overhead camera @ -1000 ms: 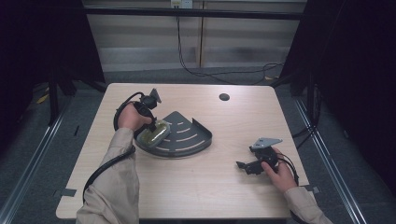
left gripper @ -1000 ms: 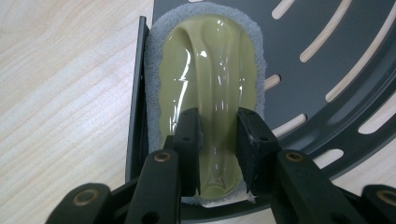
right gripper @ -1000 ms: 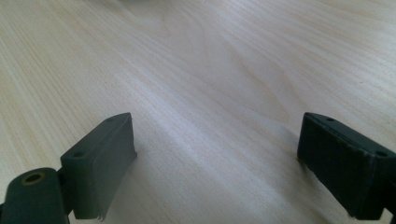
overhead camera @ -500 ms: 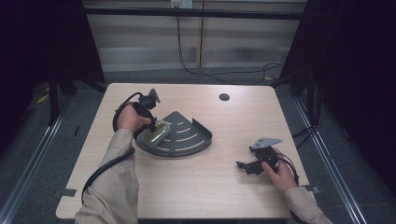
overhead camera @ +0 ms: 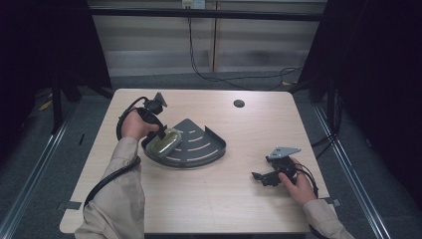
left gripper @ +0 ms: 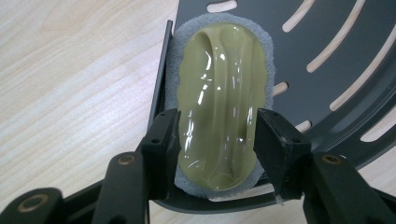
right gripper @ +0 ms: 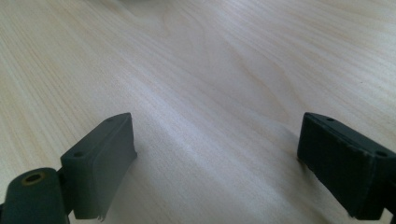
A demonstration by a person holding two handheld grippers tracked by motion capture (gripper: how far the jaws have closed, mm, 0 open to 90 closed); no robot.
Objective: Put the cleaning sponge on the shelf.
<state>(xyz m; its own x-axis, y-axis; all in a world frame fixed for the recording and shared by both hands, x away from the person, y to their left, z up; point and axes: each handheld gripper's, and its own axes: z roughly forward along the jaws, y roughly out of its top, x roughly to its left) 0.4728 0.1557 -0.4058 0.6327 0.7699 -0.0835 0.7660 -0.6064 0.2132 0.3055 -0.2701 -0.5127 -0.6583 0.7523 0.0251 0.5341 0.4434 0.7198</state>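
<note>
A dark grey slotted corner tray (overhead camera: 199, 149) lies on the wooden table, left of centre. At the tray's left edge rests a scrubber (overhead camera: 166, 141) with a glossy olive-green grip on a grey pad. My left gripper (overhead camera: 161, 133) reaches down from the left and is shut on it. In the left gripper view the two black jaws press both sides of the scrubber's grip (left gripper: 219, 98), with the tray (left gripper: 336, 56) underneath. My right gripper (overhead camera: 260, 177) rests low over the table at the front right, open. In its own view the right gripper (right gripper: 215, 120) has bare wood between its jaws.
A small black round hole (overhead camera: 239, 103) sits in the tabletop near the back edge. Cables trail on the floor behind the table, and dark curtains stand at both sides. Bare wood lies between the tray and the right gripper.
</note>
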